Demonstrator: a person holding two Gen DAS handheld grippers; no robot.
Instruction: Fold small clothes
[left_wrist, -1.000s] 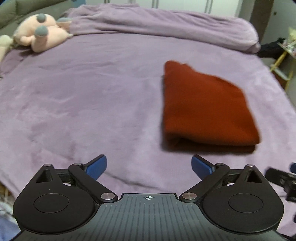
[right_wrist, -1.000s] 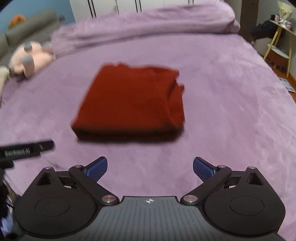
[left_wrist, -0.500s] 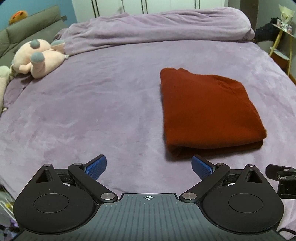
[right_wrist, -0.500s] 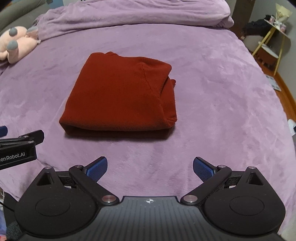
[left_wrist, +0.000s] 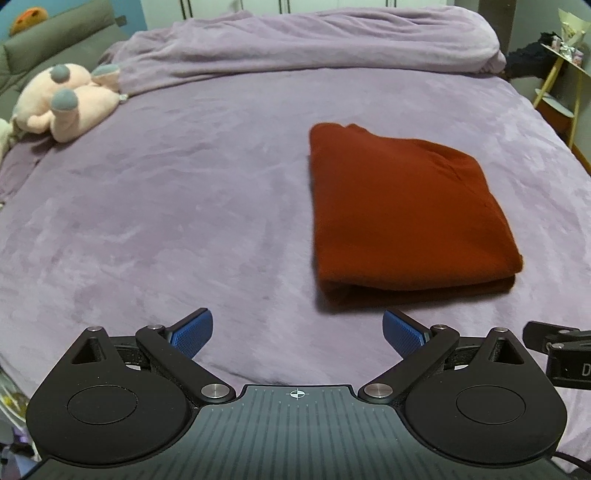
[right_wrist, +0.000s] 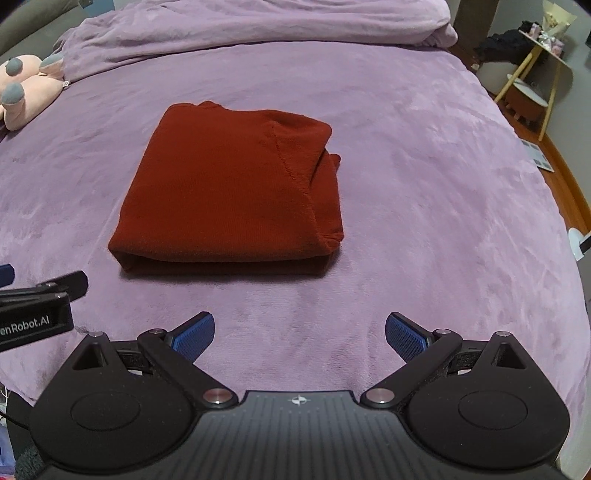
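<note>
Left wrist view: left gripper (left_wrist: 297, 332) spread wide, blue pads (left_wrist: 194, 333) apart with nothing between them, poised above the near part of a purple blanket (left_wrist: 177, 229). Folded rust-red garment (left_wrist: 402, 218) flat on the blanket, ahead and to the right of the pads, not touched by either; nearest folded edge just beyond the right pad, layered at the front. Pink plush toy (left_wrist: 64, 101) at the far left, lying near a rumpled ridge of the same purple cover (left_wrist: 314, 40) along the back. Yellow-legged side table (left_wrist: 565, 62) at the far right edge, items on top too small to tell. Black tip of the other tool at the lower right edge, partly cut off. Right wrist view: right gripper (right_wrist: 300, 336) likewise wide open, blue pads (right_wrist: 195, 335) empty, hanging over bare blanket (right_wrist: 443, 206) short of the garment (right_wrist: 236, 192). Garment centred slightly left of the view, squared into a thick rectangle, a seam running diagonally across the top layer and a smaller fold bunched on the right side, possibly a tucked sleeve. Left gripper's black finger (right_wrist: 48, 291) entering from the left edge, near the garment's front left corner but apart from it. Plush toy (right_wrist: 22, 85) at the upper left, side table (right_wrist: 532, 74) at the upper right.
</note>
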